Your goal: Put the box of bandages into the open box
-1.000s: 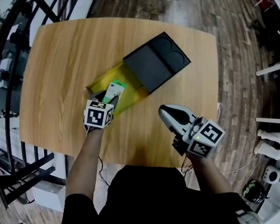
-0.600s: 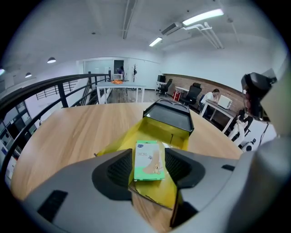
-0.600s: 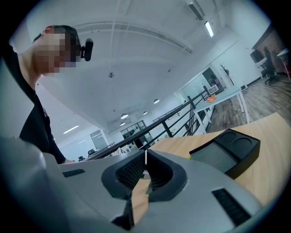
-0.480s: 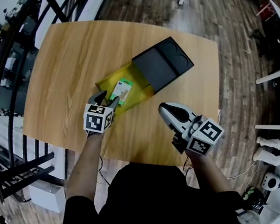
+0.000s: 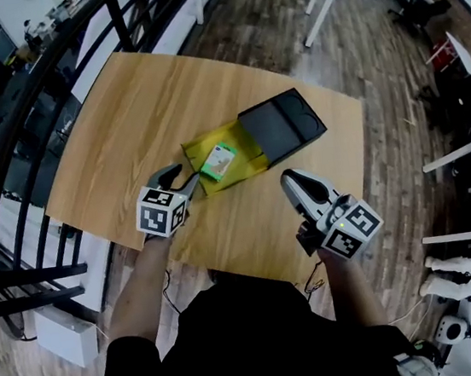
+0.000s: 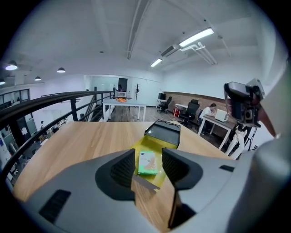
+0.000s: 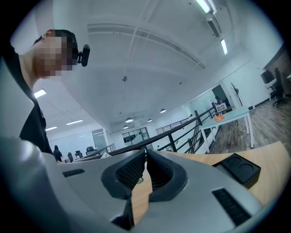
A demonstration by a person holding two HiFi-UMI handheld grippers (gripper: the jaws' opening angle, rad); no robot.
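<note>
Light wooden table (image 5: pixel 116 130) | left gripper (image 5: pixel 179 178): jaws apart, just been narrowing, nothing between them | right gripper (image 5: pixel 298 185): jaws closed together, empty | small green bandage box (image 5: pixel 217 161) lies flat inside yellow open box (image 5: pixel 230 136) (black lid (image 5: pixel 283 123) adjoining).

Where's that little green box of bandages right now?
In the head view the box of bandages lies inside the yellow open box, near the middle of the table and just left of the black lid.
</note>
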